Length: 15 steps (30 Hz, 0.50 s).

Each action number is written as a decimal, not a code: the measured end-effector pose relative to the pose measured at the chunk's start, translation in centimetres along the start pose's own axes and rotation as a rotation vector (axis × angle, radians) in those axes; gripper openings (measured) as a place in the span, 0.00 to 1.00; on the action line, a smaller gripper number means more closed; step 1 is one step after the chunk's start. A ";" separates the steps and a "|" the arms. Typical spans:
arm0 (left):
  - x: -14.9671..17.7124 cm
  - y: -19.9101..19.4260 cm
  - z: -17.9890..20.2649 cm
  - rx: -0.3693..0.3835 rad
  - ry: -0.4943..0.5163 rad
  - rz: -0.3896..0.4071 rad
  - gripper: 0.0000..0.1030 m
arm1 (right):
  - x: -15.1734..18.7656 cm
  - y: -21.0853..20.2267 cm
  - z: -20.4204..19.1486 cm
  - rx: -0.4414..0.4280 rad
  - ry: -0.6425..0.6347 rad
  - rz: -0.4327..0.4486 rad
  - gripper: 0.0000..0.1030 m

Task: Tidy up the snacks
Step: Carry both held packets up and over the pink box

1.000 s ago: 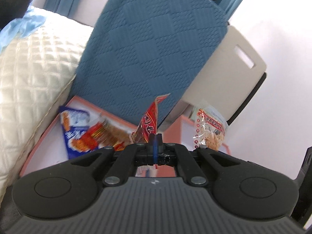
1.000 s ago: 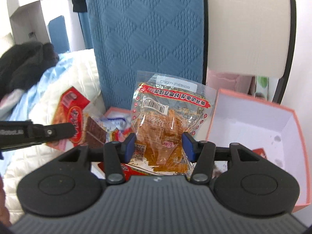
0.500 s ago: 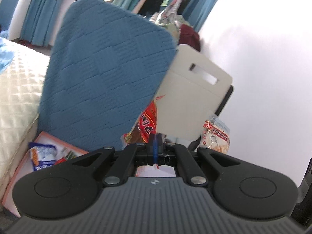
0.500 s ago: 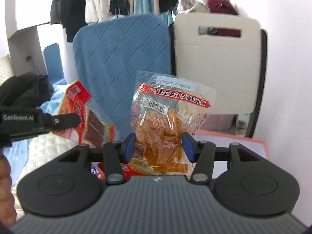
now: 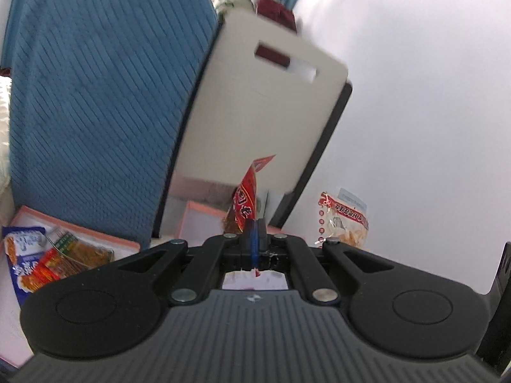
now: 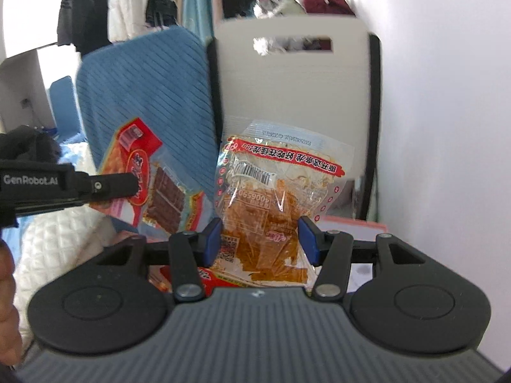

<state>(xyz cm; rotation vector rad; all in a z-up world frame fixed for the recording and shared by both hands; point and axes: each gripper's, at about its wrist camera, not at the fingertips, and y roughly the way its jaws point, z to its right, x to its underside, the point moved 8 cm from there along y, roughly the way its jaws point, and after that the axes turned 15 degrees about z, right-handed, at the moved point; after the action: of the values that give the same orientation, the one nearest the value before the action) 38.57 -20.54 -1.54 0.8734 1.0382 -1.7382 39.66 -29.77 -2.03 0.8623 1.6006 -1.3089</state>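
My left gripper (image 5: pixel 254 234) is shut on a red snack packet (image 5: pixel 246 199), seen edge-on and held up in the air. The same packet (image 6: pixel 140 177) and the left gripper (image 6: pixel 127 185) show at the left of the right wrist view. My right gripper (image 6: pixel 260 239) is shut on a clear packet of orange snack strips (image 6: pixel 271 198) with a red banner, also held up; it appears in the left wrist view (image 5: pixel 343 221) at the right. A pink-edged box (image 5: pixel 80 233) at lower left holds a blue packet (image 5: pixel 24 255) and orange packets (image 5: pixel 80 253).
A second pink-edged white box (image 5: pixel 204 217) sits behind the left gripper, also in the right wrist view (image 6: pixel 351 225). A blue quilted cushion (image 5: pixel 102 102) and a beige board with a handle slot (image 5: pixel 265 121) lean behind. White wall at right; white quilt (image 6: pixel 54 239) at left.
Both grippers have lifted and tilted upward with their packets, away from the boxes. The left gripper's view swung right toward the beige board. Both grips are unchanged.
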 end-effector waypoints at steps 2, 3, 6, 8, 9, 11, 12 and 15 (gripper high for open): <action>1.5 1.6 0.2 -0.005 0.001 -0.034 0.00 | 1.3 0.8 1.4 0.015 0.017 -0.030 0.52; 2.4 2.4 0.1 -0.007 0.002 -0.053 0.00 | 2.1 1.3 2.2 0.022 0.025 -0.046 0.52; 4.9 5.0 0.3 -0.015 0.017 -0.111 0.00 | 4.7 3.1 4.2 0.038 0.053 -0.106 0.52; 6.6 6.5 0.1 -0.017 0.012 -0.152 0.00 | 6.4 4.4 5.4 0.053 0.059 -0.144 0.52; 7.4 7.3 0.1 -0.016 0.010 -0.173 0.00 | 7.3 5.0 5.9 0.061 0.062 -0.164 0.52; 8.6 8.6 -0.2 -0.025 -0.005 -0.198 0.00 | 9.1 6.2 6.9 0.076 0.068 -0.201 0.52; 9.3 9.3 -0.2 -0.021 -0.006 -0.217 0.00 | 9.9 6.7 7.3 0.083 0.072 -0.217 0.52; 11.2 10.4 -0.5 -0.024 0.000 -0.251 0.00 | 11.8 8.1 8.0 0.092 0.075 -0.252 0.53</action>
<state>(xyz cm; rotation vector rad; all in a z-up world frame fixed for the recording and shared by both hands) 44.47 -26.34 -14.36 0.7529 1.2071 -1.9278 44.02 -36.08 -16.53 0.7912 1.7634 -1.5524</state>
